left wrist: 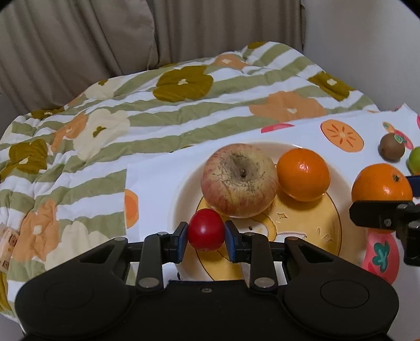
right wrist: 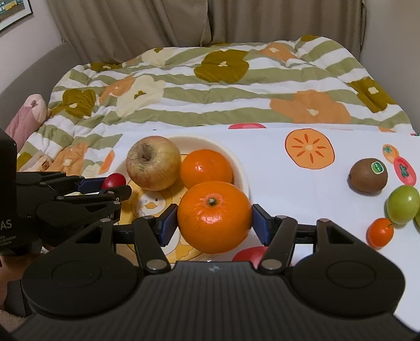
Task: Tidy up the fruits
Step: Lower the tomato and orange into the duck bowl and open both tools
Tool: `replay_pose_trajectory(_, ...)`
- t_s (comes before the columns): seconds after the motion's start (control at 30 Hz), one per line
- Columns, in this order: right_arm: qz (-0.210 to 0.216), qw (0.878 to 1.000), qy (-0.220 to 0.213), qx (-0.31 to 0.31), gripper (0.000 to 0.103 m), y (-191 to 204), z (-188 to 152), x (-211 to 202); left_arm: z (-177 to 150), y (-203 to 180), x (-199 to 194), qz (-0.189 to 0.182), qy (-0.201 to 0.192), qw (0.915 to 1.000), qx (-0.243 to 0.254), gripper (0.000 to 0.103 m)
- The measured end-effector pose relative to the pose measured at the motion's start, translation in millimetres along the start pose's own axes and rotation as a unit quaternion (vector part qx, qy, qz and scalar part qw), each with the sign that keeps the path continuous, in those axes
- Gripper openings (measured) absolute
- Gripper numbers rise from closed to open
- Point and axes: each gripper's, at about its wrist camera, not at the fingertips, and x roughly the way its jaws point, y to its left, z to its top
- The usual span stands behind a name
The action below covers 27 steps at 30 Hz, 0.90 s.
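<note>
A cream and yellow plate [left wrist: 328, 225] [right wrist: 240, 168] holds an apple [left wrist: 239, 180] [right wrist: 153, 162] and an orange [left wrist: 303, 174] [right wrist: 206, 168]. My left gripper [left wrist: 206, 234] is shut on a small red fruit [left wrist: 206, 233] over the plate's near left edge; this fruit also shows in the right wrist view [right wrist: 114, 180]. My right gripper [right wrist: 214, 219] is shut on a large orange [right wrist: 214, 216] [left wrist: 382, 185] at the plate's near right rim. A kiwi [right wrist: 367, 176] [left wrist: 391, 147], a green fruit [right wrist: 403, 204] and a small orange fruit [right wrist: 380, 232] lie on the white mat to the right.
The plate sits on a white fruit-print mat [right wrist: 288, 183] laid over a striped floral quilt [left wrist: 131, 118]. Beige curtains [right wrist: 157, 23] hang behind. A pink cushion [right wrist: 26, 118] lies at the far left. A red shape [right wrist: 249, 255] shows under my right gripper.
</note>
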Motion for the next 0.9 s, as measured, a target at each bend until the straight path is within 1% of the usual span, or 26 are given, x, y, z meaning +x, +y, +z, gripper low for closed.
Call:
replay_pose_trajectory(0.1, -0.004, 1.000, -0.001, 0.002, 0.075, -1, 0, 0, 1, -1, 6, -0.002, 0.004, 1.0000, 0.007, 0.034)
replay_pose_trajectory(0.13, -0.006, 1.000, -0.001, 0.002, 0.075, -1, 1, -1, 0, -1, 6, -0.001, 0.004, 1.0000, 0.009, 0.041)
replay_pose_trajectory(0.17, -0.007, 1.000, -0.002, 0.002, 0.075, -1, 1, -2, 0, -2, 5, -0.002, 0.003, 0.9999, 0.010, 0.055)
replay_pose_trajectory(0.2, -0.007, 1.000, -0.002, 0.002, 0.075, -1, 1, -2, 0, -2, 3, -0.013, -0.001, 0.9999, 0.011, 0.064)
replay_pose_trajectory(0.23, -0.007, 1.000, -0.003, 0.002, 0.075, -2, 1, -3, 0, -2, -1, -0.016, -0.007, 0.9998, 0.013, 0.088)
replay_pose_trajectory(0.27, -0.006, 1.000, -0.003, 0.003, 0.075, -2, 2, -4, -1, -4, -5, -0.008, -0.017, 0.9997, 0.017, 0.101)
replay_pose_trajectory(0.3, -0.004, 1.000, -0.004, 0.003, 0.075, -3, 3, -5, -2, -5, -11, -0.001, -0.028, 0.9993, 0.023, 0.102)
replay_pose_trajectory(0.33, -0.002, 1.000, -0.005, 0.002, 0.075, -3, 3, -6, -3, -6, -16, -0.003, -0.034, 0.9991, 0.027, 0.102)
replay_pose_trajectory(0.4, 0.001, 1.000, -0.008, -0.002, 0.075, -4, 3, -7, -4, -3, -22, -0.013, -0.033, 0.9992, 0.021, 0.102)
replay_pose_trajectory(0.5, 0.001, 1.000, -0.008, -0.016, 0.075, -3, 7, -4, -8, 3, -32, -0.018, -0.032, 0.9993, 0.003, 0.102)
replay_pose_trajectory(0.7, 0.014, 0.999, 0.003, -0.032, 0.075, 1, 12, 8, -17, 10, -46, -0.009, -0.029, 0.9992, -0.027, 0.102)
replay_pose_trajectory(0.9, 0.030, 0.998, 0.021, -0.050, 0.075, 13, 8, 25, -24, 11, -56, 0.003, -0.032, 0.9987, -0.039, 0.102)
